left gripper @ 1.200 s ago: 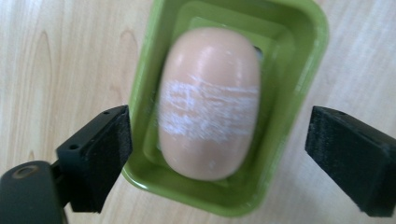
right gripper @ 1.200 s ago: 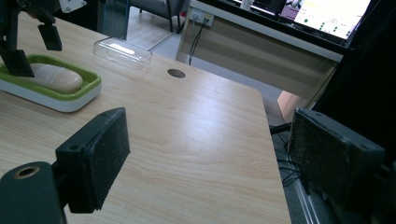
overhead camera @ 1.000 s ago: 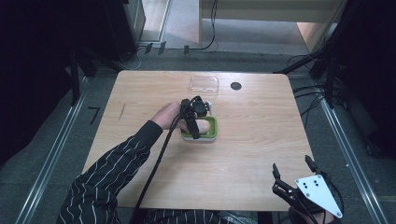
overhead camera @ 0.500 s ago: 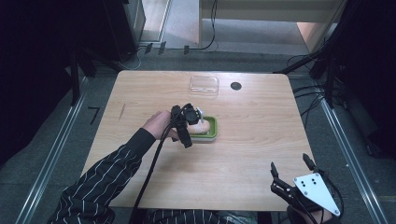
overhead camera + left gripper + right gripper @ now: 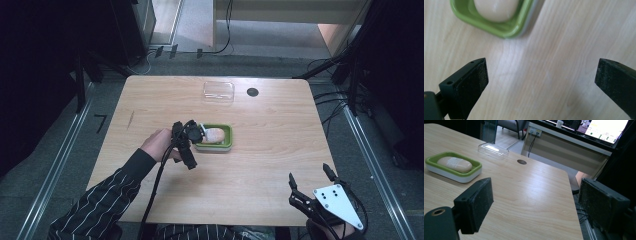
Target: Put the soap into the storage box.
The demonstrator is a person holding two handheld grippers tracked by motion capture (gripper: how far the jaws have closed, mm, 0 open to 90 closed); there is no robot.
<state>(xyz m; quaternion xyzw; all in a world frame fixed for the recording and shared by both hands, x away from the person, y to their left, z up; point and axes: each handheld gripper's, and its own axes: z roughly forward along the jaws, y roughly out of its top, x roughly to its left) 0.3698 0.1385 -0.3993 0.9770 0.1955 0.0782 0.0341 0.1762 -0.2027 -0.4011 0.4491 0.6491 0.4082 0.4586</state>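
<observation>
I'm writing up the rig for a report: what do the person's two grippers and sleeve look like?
Both grippers are black with two flat, block-like jaws faced in rough dark pads. The left gripper trails a black cable along a dark sleeve with thin white pinstripes. The right gripper carries a pale grey three-cornered plate dotted with small dark holes. Each jaw's edge has small screw holes.

left claw [image 5: 541,82] agape, right claw [image 5: 536,205] agape
</observation>
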